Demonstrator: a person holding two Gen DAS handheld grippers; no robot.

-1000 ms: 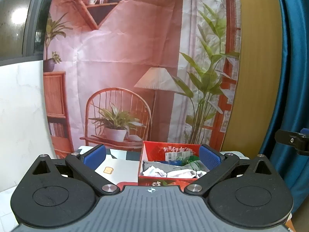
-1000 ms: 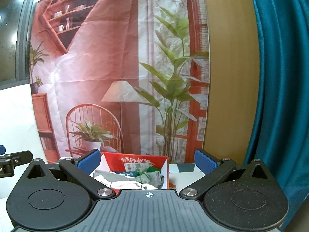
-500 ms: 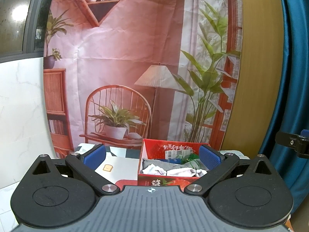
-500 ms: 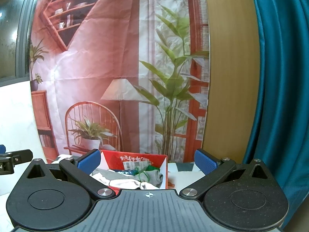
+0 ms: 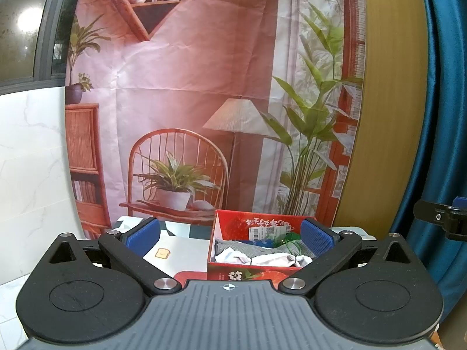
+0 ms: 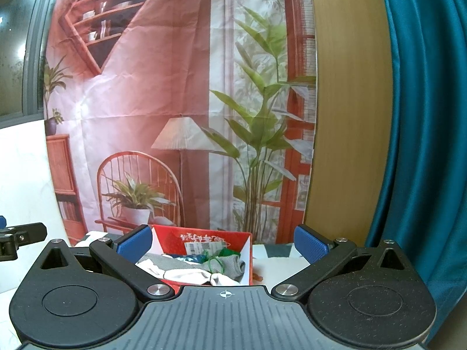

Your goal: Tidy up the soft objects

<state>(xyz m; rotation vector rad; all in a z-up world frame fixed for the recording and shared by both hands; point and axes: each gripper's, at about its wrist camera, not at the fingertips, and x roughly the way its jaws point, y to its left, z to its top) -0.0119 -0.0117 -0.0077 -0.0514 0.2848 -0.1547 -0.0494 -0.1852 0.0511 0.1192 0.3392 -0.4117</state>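
Ahead of both grippers, a red cardboard box printed with strawberries [image 5: 254,272] sits on the counter [image 5: 184,253], close to a hanging backdrop printed with a chair, lamp and plants [image 5: 204,102]. Inside the box lies a heap of soft cloth pieces in white, grey, blue and green [image 5: 262,255]. The left gripper [image 5: 230,237] hangs near the box with its jaws wide apart and nothing between the blue pads. The right gripper [image 6: 223,240] is held level beside it, jaws likewise spread and empty. A small toast-shaped sticker [image 5: 163,253] marks the pale counter left of the box. Teal curtain [image 6: 423,116] fills the right.
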